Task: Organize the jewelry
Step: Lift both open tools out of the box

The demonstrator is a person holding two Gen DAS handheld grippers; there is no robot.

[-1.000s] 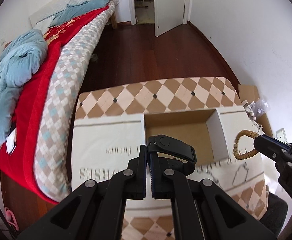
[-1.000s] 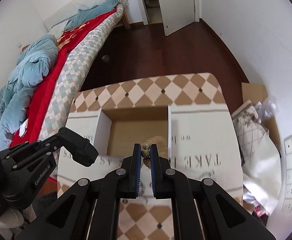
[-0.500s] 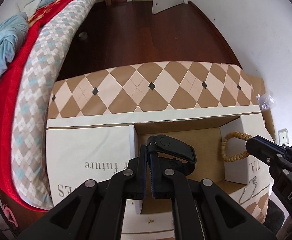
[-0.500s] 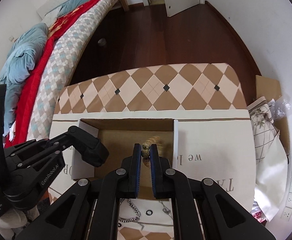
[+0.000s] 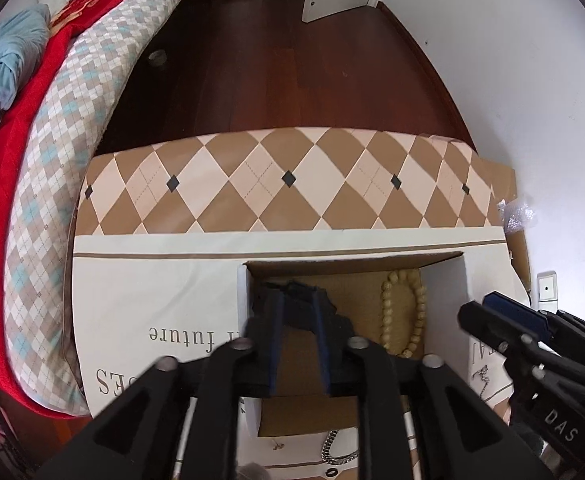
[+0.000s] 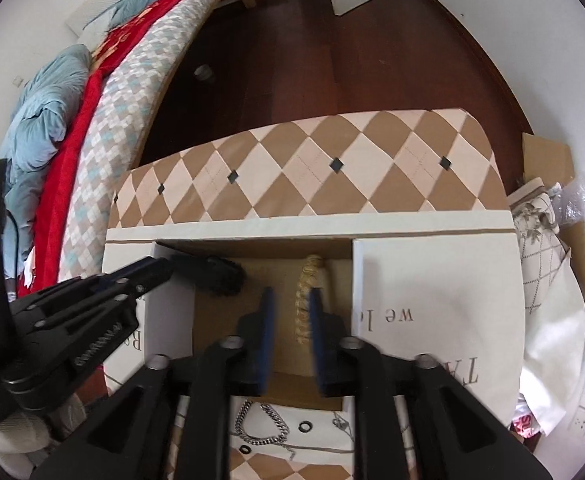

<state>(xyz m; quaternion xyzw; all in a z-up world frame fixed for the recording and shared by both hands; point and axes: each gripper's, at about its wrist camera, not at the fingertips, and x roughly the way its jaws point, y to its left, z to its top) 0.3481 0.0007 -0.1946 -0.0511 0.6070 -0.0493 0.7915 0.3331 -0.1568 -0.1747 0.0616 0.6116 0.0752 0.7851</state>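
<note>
An open cardboard box with white flaps sits on a diamond-patterned table. My left gripper points down into it and its jaws are opening. The black watch band lies blurred just beyond the pads, and they no longer press on it. My right gripper is opening too, with the tan beaded bracelet blurred in the gap, free of both pads. From the left wrist, the bracelet is in the box's right half and the right gripper is beside it. The right wrist shows the band by the left gripper.
A silver chain and small dark rings lie on the near flap below the box. A bed with red and blue covers runs along the left. Bags and a cardboard sheet stand right of the table, by the wall.
Both grippers came down over the box, then their jaws parted. The watch band left the left pads and the beaded bracelet left the right pads; both now sit lower in the box.
</note>
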